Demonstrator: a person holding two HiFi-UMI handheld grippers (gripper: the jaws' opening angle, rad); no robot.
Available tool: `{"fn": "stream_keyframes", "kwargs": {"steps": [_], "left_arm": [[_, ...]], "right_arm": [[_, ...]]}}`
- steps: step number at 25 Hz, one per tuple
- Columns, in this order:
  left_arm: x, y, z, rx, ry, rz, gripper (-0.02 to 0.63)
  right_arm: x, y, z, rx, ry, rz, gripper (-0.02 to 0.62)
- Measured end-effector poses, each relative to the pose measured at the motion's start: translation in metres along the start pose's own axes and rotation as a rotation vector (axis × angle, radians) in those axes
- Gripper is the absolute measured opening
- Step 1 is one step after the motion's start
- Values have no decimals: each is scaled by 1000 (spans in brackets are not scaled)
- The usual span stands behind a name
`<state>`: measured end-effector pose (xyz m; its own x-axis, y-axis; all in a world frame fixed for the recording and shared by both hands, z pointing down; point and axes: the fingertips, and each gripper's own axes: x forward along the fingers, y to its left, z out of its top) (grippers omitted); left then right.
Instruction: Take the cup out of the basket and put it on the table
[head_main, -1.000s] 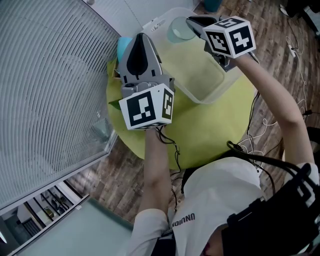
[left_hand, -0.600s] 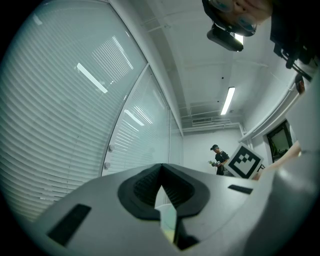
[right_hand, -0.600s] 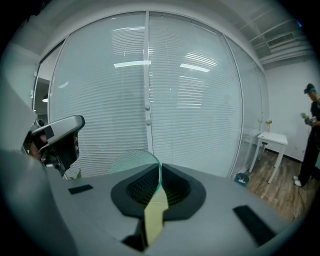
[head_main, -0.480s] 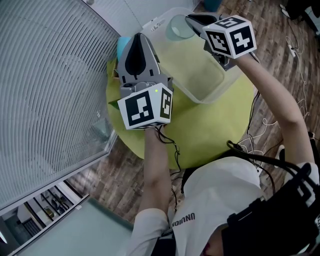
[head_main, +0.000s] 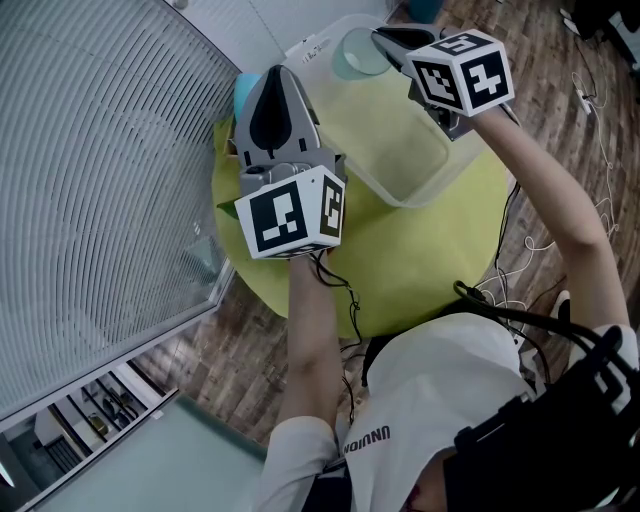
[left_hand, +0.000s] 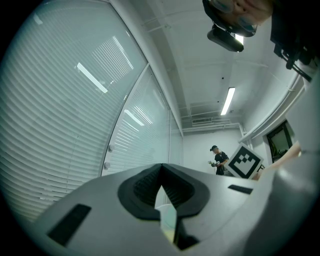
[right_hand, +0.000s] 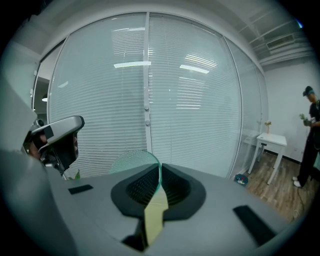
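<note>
Left: white slatted blinds (head_main: 90, 180) behind glass. Beside them the left gripper (head_main: 281, 75), a grey wedge-shaped shell with ribbed black pads, hangs over the table's left edge; in its own view (left_hand: 161, 167) the pads meet at the tips with nothing between them. A pale-blue object (head_main: 246, 92) is partly hidden behind it.

Centre: the round, matte yellow-green table (head_main: 420, 260), bearing the basket, a clear, smooth-walled rectangular plastic tub (head_main: 432, 182).

Right: the translucent pale-green, thin-walled cup (head_main: 358, 57) hangs over the tub's far left corner. It is pinched by its wall at the tips of the right gripper (head_main: 382, 40), lying to that gripper's left. In the right gripper view (right_hand: 160, 167) the jaws stand at a narrow slit, clamped on the wall's edge, and the cup's curved rim (right_hand: 134, 161) rises left of the pads. Whether the cup hangs level cannot be told.

Judgement: the lift appears under way. Bare tabletop lies nearer the person, below the tub in the head view, so the right gripper is the one placed to carry the cup there.
</note>
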<state>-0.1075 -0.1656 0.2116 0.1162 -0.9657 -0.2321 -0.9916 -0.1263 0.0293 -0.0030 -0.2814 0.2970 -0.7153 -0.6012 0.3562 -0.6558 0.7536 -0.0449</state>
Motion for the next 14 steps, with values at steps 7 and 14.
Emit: {"fn": "stream_keyframes", "kwargs": {"steps": [7, 14], "left_arm": [[0, -2, 2, 2, -10, -4, 12], [-2, -3, 3, 6, -6, -7, 12]], "right_arm": [[0, 0, -2, -16, 2, -7, 34], [-1, 1, -1, -19, 1, -11, 34]]}}
